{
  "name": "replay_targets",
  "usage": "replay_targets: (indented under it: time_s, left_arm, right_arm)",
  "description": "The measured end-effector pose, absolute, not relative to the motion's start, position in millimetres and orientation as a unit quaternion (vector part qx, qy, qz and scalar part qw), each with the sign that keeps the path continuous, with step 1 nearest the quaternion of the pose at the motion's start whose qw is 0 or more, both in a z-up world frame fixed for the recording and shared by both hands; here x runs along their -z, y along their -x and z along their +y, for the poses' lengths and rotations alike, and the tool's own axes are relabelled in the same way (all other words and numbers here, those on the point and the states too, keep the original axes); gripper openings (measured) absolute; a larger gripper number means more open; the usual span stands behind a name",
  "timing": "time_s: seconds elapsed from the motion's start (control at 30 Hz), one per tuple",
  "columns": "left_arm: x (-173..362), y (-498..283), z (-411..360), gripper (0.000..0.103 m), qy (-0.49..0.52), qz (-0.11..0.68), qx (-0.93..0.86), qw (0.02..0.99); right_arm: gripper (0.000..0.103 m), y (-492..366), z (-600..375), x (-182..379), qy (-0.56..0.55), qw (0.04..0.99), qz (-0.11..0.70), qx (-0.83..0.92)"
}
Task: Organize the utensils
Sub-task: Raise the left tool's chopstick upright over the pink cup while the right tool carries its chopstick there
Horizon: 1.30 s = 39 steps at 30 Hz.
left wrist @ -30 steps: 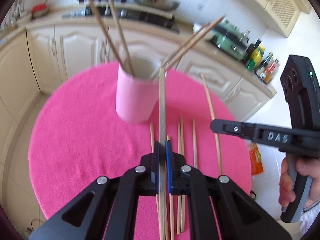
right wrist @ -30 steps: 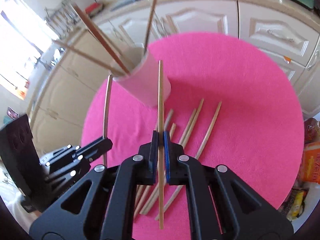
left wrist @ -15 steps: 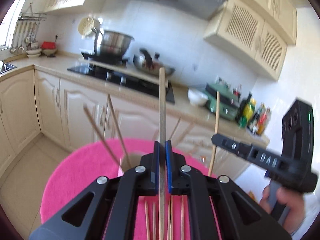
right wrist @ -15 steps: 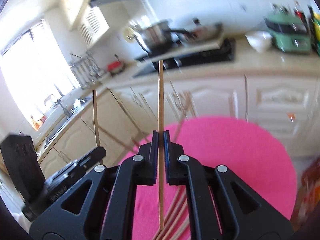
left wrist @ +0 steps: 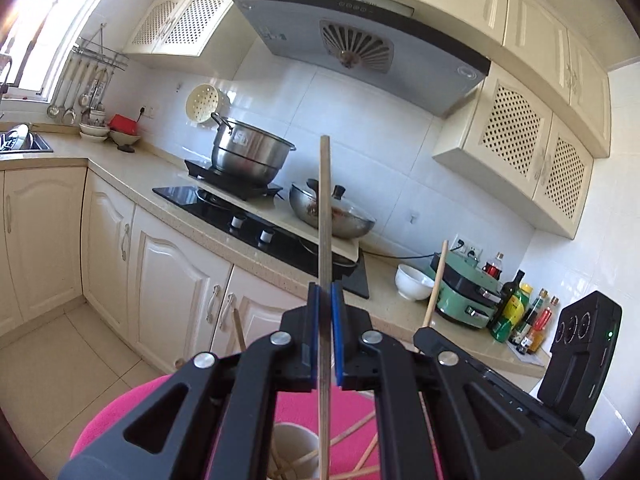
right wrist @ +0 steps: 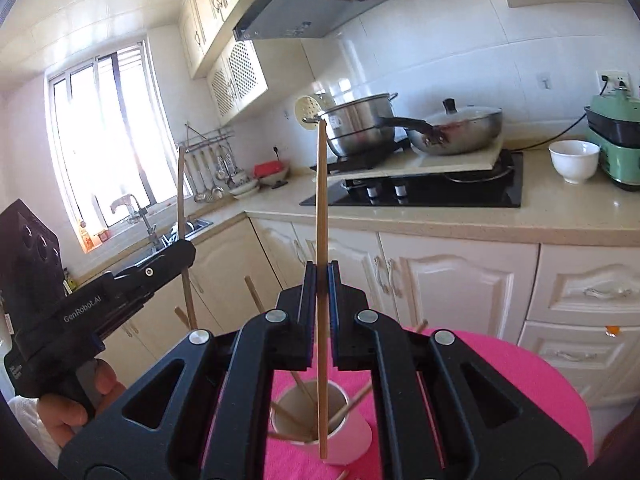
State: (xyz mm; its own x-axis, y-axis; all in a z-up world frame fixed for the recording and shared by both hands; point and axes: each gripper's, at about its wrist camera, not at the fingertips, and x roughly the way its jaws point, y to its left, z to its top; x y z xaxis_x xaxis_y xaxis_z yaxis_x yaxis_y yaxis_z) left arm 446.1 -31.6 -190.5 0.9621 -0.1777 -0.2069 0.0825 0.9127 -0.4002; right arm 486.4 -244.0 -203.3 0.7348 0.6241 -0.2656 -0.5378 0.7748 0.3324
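My left gripper [left wrist: 325, 300] is shut on a wooden chopstick [left wrist: 325, 216] held upright; its lower end hangs over the pink cup [left wrist: 292, 446] with several chopsticks in it. My right gripper [right wrist: 321, 280] is shut on another chopstick [right wrist: 321, 200], also upright, its lower tip reaching into or just before the cup's mouth [right wrist: 320, 420]. The cup stands on the pink round table [right wrist: 520, 384]. Each gripper shows in the other's view: the right one [left wrist: 500, 376] at lower right, the left one [right wrist: 120, 296] at left.
Behind the table runs a kitchen counter [left wrist: 140, 168] with a stove [right wrist: 420, 192], a steel pot [left wrist: 250, 156], a pan [right wrist: 456, 128], a white bowl [right wrist: 574, 158], a green appliance [left wrist: 466, 292] and bottles [left wrist: 520, 312]. Cream cabinets [right wrist: 452, 280] stand below.
Both grippers tilted up from looking down at the table to looking across the kitchen, turning their chopsticks upright above the cup. The loose chopsticks on the table dropped out of view.
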Motion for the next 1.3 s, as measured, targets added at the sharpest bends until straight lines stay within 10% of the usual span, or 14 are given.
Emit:
replay_targets:
  time_s: [1.3]
  left_arm:
    - [231.3,-458.0,-56.2,0.006,0.144,0.066,0.026,0.987]
  right_arm:
    - [0.006,-479.1,-238.6,244.6,-0.069,0.907,0.213,-0.358]
